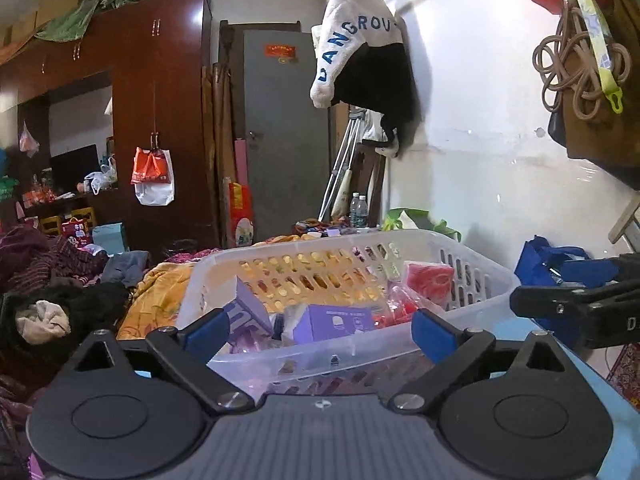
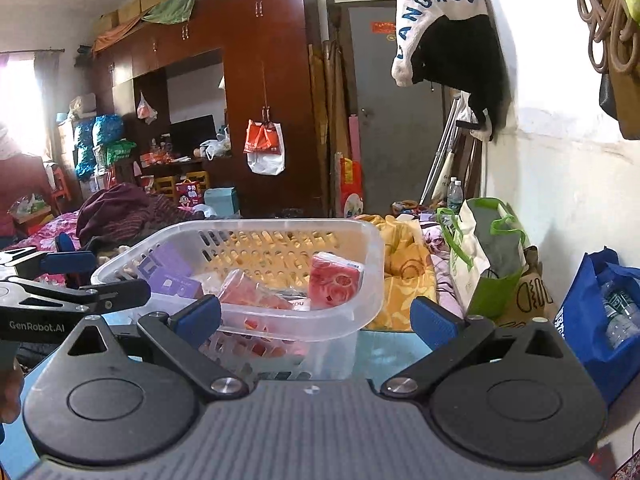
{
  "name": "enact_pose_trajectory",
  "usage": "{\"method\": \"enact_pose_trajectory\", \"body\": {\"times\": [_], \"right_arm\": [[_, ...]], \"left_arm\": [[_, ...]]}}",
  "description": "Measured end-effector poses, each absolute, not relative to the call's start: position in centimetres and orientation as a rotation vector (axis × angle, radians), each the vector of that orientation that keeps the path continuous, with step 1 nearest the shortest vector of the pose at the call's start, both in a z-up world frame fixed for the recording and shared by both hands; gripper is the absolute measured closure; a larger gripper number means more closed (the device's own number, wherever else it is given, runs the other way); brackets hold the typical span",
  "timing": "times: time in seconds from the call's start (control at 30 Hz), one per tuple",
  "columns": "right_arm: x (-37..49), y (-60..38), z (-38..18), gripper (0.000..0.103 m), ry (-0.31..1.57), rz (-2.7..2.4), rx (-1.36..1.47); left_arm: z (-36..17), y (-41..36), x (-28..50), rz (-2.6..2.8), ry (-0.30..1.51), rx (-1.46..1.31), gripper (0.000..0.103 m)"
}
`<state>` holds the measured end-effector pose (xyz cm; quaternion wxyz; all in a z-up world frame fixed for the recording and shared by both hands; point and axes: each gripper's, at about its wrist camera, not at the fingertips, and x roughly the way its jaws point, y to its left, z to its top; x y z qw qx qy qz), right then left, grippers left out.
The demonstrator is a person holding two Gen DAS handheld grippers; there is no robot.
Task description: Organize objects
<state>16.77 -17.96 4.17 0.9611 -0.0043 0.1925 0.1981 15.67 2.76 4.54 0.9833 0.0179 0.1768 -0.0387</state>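
Basket sits on the blue bench, holding purple boxes and red packets. Left gripper fingers spread wide at its near rim, gripping nothing. Right gripper fingers likewise open, empty.

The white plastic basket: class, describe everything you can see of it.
The white plastic basket is translucent and rectangular with rounded corners, a rolled rim and slotted walls. It stands upright on a light blue surface, holding purple boxes and red packets. A yellow blanket lies behind it. Neither open gripper touches it.
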Motion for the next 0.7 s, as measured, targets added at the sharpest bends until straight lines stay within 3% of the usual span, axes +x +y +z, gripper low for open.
{"method": "enact_pose_trajectory", "body": {"times": [0.7], "right_arm": [[17.1,-17.8,3.7,0.0,0.424,0.373,-0.022]], "left_arm": [[4.7,3.3,15.2,-0.057,0.394,0.026,0.004]]}}
